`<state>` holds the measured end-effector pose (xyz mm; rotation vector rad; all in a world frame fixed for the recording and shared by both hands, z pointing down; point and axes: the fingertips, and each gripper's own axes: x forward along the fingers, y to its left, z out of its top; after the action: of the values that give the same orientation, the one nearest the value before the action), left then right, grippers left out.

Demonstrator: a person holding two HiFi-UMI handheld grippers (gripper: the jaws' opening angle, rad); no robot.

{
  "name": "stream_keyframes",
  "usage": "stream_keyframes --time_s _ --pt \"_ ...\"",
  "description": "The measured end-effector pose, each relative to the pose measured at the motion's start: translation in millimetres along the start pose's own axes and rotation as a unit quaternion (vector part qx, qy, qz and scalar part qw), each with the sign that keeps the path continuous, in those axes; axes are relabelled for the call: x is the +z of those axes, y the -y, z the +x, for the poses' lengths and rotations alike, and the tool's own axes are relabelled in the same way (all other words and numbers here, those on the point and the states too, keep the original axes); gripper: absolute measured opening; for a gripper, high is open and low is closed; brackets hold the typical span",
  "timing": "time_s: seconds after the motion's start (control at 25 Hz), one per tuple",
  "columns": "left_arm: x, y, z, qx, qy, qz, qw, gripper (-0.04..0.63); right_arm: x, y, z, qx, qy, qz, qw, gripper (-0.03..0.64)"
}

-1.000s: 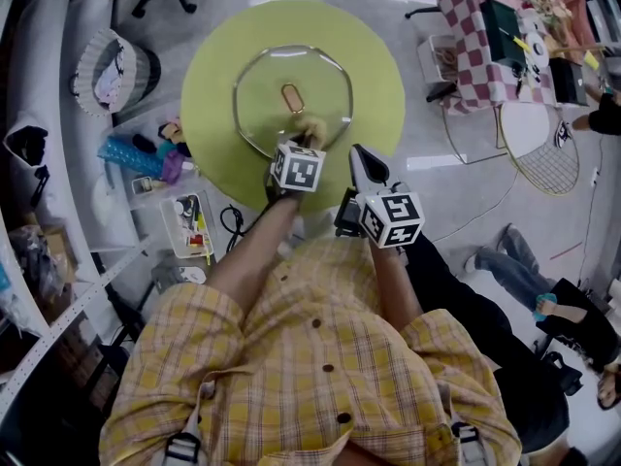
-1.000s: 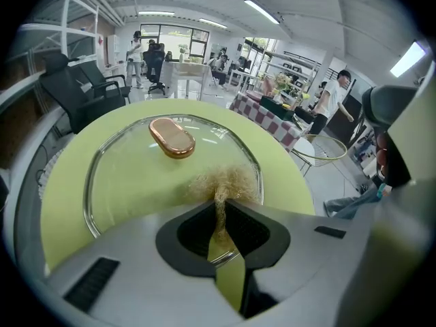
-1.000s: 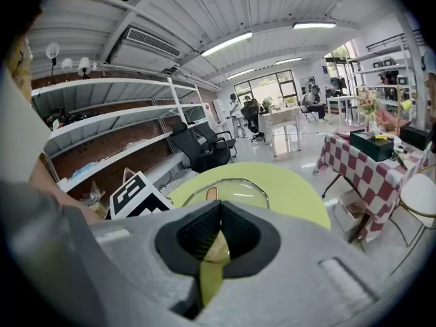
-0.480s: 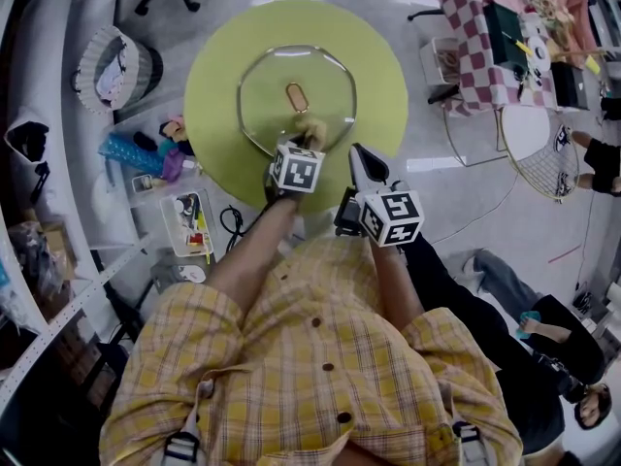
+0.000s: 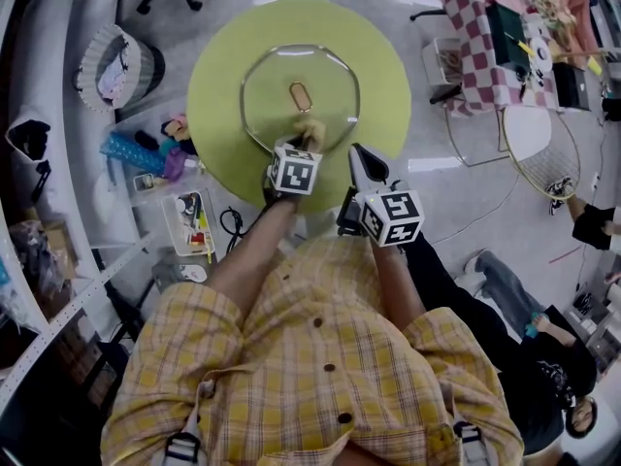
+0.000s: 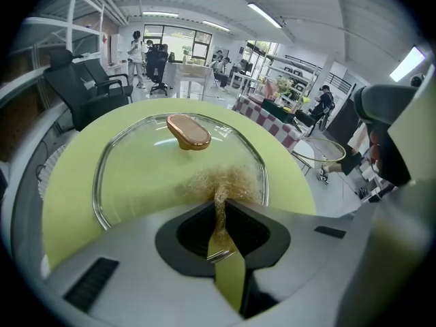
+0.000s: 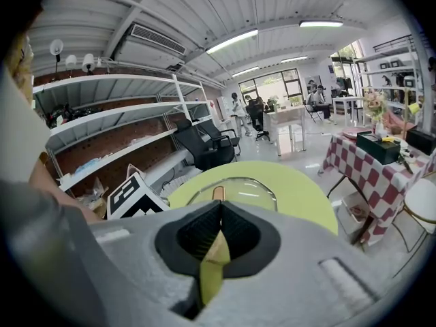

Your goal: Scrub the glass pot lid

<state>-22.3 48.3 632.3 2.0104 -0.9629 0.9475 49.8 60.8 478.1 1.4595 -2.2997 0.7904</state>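
The glass lid (image 5: pixel 277 85) lies flat in the middle of the round green table (image 5: pixel 380 76). The left gripper (image 6: pixel 219 199) pinches a golden scrubber (image 6: pixel 226 180) that rests on the lid's near rim. The right gripper (image 7: pixel 217 208), closed on nothing, hangs by the table's near edge.

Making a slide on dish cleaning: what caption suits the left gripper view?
Left gripper pinches a golden scrubber against the glass pot lid lying on a round green table.

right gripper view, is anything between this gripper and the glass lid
Nothing visible does. Only bare green table lies between the right gripper and the glass lid. The left gripper, shut on a scrubber at the lid's near edge, sits left of that line.
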Motion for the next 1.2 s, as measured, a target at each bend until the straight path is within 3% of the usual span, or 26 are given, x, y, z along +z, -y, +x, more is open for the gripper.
stream_keyframes --time_s 1.2 --pt "-1.0 -23.6 -11.4 -0.007 0.005 -0.005 0.9999 0.057 5.0 -16.4 12.1 0.012 -0.009 -0.016 1.000 -0.002"
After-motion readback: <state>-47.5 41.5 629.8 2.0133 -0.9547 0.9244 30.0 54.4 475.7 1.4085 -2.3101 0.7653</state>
